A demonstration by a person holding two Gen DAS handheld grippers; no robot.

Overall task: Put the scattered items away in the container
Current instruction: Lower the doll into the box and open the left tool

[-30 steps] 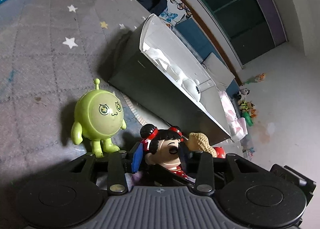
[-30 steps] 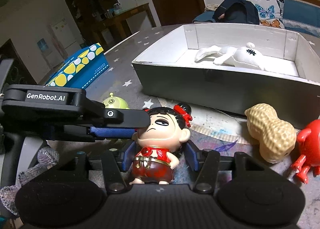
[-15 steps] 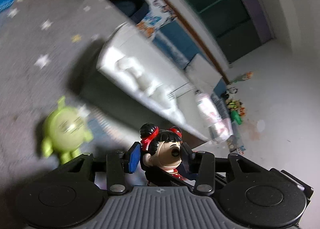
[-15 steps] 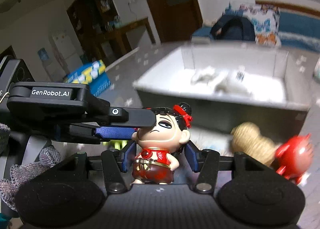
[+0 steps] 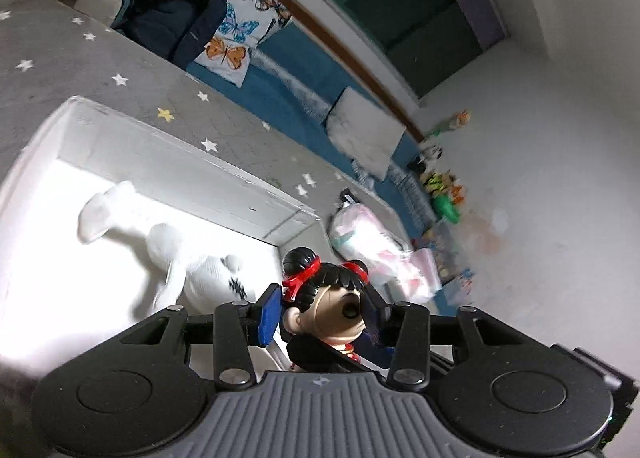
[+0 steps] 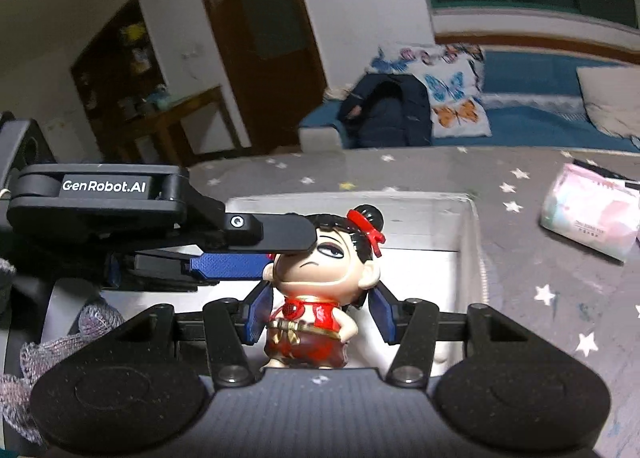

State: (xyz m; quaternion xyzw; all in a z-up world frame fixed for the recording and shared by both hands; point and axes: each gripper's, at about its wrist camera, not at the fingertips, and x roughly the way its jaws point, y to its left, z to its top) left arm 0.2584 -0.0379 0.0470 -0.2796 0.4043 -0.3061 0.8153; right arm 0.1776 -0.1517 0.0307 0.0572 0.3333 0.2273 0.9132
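A doll figure with black hair buns, red ribbons and red clothes [image 6: 316, 290] is held up over the white open box [image 6: 472, 242]. My left gripper [image 5: 320, 314] is shut on the doll's head [image 5: 332, 298]. My right gripper [image 6: 316, 314] is shut around the doll's body, its blue pads [image 6: 256, 310] at its sides. The left gripper's fingers [image 6: 280, 236] show in the right wrist view, clamped on the head. A white plush toy [image 5: 176, 250] lies inside the box [image 5: 160, 154].
The box stands on a grey star-patterned cloth [image 6: 540, 270]. A pink and white tissue pack [image 6: 592, 214] lies right of the box. A dark backpack [image 5: 176, 26] and butterfly cushions [image 6: 452, 98] lie on the blue sofa behind.
Both grippers lifted the doll off the cloth and carried it over the box. The green figure, peanut and red toy have dropped out of view.
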